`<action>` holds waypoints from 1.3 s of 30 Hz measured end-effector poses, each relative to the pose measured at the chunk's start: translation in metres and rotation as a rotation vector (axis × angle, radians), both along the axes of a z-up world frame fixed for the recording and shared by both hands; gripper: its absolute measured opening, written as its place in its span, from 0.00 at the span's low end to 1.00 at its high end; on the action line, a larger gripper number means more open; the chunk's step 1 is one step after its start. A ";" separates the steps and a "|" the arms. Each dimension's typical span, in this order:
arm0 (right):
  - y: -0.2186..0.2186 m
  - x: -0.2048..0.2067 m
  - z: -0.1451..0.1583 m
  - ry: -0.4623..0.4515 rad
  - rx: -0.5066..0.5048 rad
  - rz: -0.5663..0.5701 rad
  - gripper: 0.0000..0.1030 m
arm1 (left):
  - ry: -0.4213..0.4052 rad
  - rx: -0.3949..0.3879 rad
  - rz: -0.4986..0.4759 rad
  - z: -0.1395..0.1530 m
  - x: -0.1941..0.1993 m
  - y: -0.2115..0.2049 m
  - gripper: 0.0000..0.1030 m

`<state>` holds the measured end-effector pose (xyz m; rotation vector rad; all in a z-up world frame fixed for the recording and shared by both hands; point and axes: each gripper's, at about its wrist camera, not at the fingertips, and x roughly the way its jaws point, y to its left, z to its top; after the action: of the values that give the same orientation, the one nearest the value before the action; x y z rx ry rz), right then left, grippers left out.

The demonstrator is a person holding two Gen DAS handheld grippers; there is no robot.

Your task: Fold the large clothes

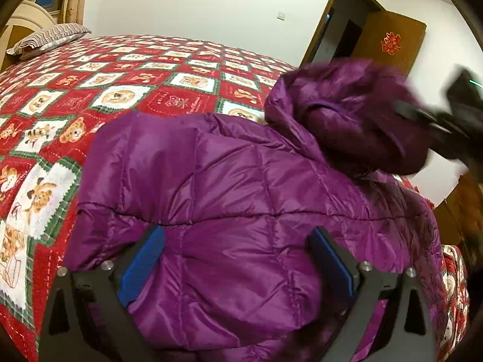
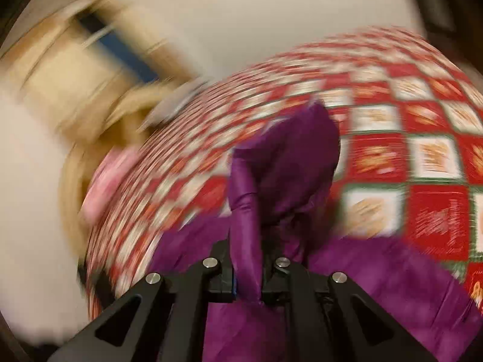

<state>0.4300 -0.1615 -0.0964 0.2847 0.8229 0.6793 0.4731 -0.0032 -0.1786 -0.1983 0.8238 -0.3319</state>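
Note:
A purple quilted down jacket [image 1: 241, 205] lies on a bed with a red patchwork quilt [image 1: 105, 90]. Its fur-trimmed hood [image 1: 347, 114] is lifted at the far right. My left gripper [image 1: 237, 256] is open, its blue pads either side of the jacket's back panel, close above it. My right gripper [image 2: 249, 280] is shut on a fold of the jacket's hood [image 2: 283, 175] and holds it up; it shows blurred at the right edge of the left wrist view [image 1: 428, 120]. The right wrist view is motion-blurred.
A striped pillow [image 1: 48, 39] lies at the head of the bed by a cream headboard [image 1: 27, 15]. An open brown door [image 1: 389, 39] stands beyond the bed's far corner. Something pink [image 2: 111, 181] lies at the bed's edge in the right wrist view.

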 end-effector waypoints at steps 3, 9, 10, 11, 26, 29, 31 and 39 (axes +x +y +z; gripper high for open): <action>0.027 -0.059 -0.013 -0.048 -0.246 0.156 0.08 | 0.001 -0.011 0.001 0.000 0.000 0.002 0.96; -0.015 -0.105 -0.077 0.125 -0.383 0.071 0.23 | 0.009 0.021 0.030 0.003 -0.005 0.003 0.96; -0.024 -0.106 -0.077 0.144 -0.344 0.038 0.29 | 0.010 0.040 0.029 0.006 -0.010 0.004 0.96; -0.035 -0.109 -0.075 0.161 -0.298 0.003 0.34 | 0.007 0.051 0.024 0.009 -0.015 0.004 0.96; -0.101 -0.104 -0.038 0.134 0.023 -0.312 0.84 | -0.009 -0.091 -0.043 0.062 -0.055 0.012 0.96; -0.082 -0.068 -0.058 0.185 -0.042 -0.283 0.58 | -0.004 -0.051 -0.108 0.060 -0.057 -0.017 0.96; -0.071 -0.047 -0.066 0.219 -0.038 -0.264 0.08 | -0.017 -0.007 -0.116 0.056 -0.052 -0.033 0.96; -0.055 0.016 -0.062 0.090 -0.126 -0.349 0.08 | -0.061 0.088 -0.026 0.052 -0.012 -0.066 0.96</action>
<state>0.4457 -0.2165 -0.1587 0.3363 0.8719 0.2884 0.4608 -0.0697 -0.1264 -0.0944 0.7794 -0.3239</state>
